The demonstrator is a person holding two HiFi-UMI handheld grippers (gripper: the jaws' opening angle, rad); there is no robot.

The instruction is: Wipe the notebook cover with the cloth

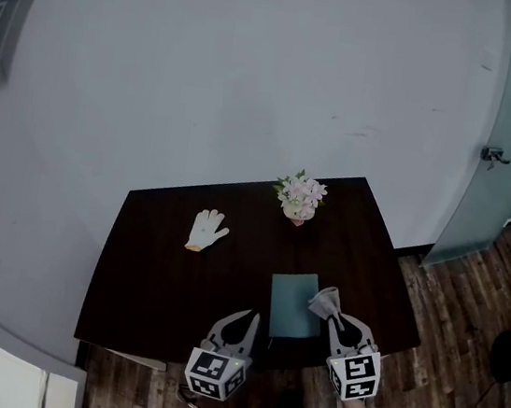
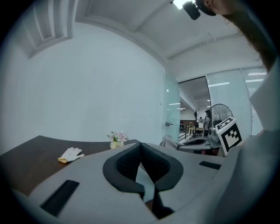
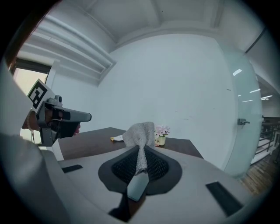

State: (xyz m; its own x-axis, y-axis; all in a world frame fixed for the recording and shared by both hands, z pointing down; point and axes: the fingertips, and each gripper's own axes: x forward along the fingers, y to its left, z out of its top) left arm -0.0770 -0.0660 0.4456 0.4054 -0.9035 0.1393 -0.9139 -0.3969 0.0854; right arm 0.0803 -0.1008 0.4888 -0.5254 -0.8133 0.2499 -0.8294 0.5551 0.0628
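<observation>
A teal notebook (image 1: 290, 309) lies flat near the front edge of the dark table (image 1: 151, 278). My right gripper (image 1: 332, 315) hovers over the notebook's right edge, shut on a grey knitted cloth (image 1: 325, 301). In the right gripper view the cloth (image 3: 140, 133) bunches up above the pinching jaws (image 3: 140, 151). My left gripper (image 1: 241, 317) sits just left of the notebook's near corner, its pads meeting at the tips (image 2: 140, 146) with nothing held. A sliver of the notebook (image 2: 143, 181) shows under the left jaws.
A white glove (image 1: 207, 229) lies on the table's left half. A small pot of pink flowers (image 1: 300, 197) stands at the back edge by the wall. A glass door (image 1: 505, 139) and wooden floor (image 1: 468, 304) are to the right.
</observation>
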